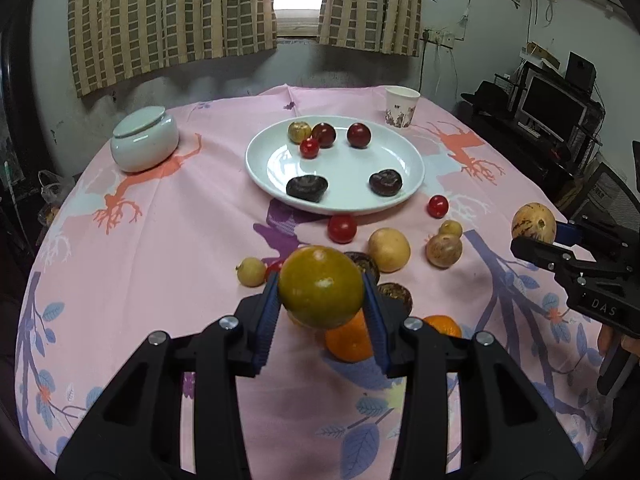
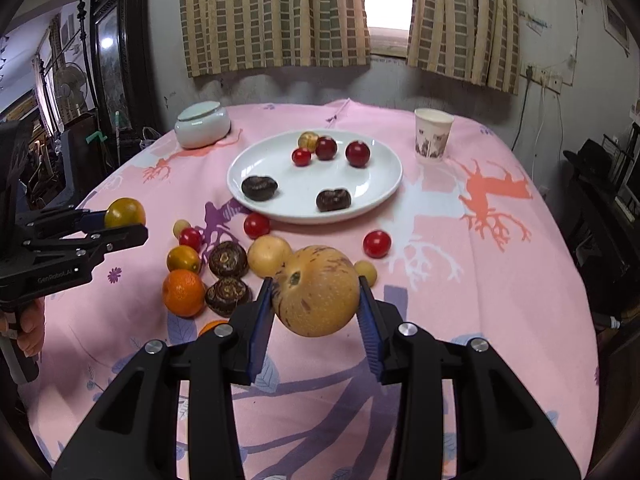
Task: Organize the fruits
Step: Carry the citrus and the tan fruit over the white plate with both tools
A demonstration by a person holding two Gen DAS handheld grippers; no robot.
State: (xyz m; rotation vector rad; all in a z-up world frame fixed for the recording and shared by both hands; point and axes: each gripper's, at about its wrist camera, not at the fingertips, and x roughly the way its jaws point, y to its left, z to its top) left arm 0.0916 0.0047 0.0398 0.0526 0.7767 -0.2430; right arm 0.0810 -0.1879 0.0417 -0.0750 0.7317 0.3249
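Note:
My left gripper (image 1: 321, 304) is shut on a green-yellow citrus (image 1: 320, 286), held above the cloth; the right wrist view shows that same left gripper (image 2: 120, 222) and citrus (image 2: 125, 212) at the left. My right gripper (image 2: 316, 300) is shut on a speckled tan melon-like fruit (image 2: 316, 290), lifted off the table; in the left wrist view the right gripper (image 1: 538, 236) and that fruit (image 1: 534, 222) are at the right. A white plate (image 1: 400, 152) (image 2: 380, 168) holds several small fruits. Loose fruits lie in front of it, among them an orange (image 2: 183, 292) and a red tomato (image 2: 377, 244).
A white lidded jar (image 1: 144, 144) stands at the back left of the pink cloth and a paper cup (image 1: 401, 106) at the back right. A yellow round fruit (image 1: 389, 250) and brown flat fruits (image 2: 227, 258) lie between both grippers. Furniture and a monitor stand at the right.

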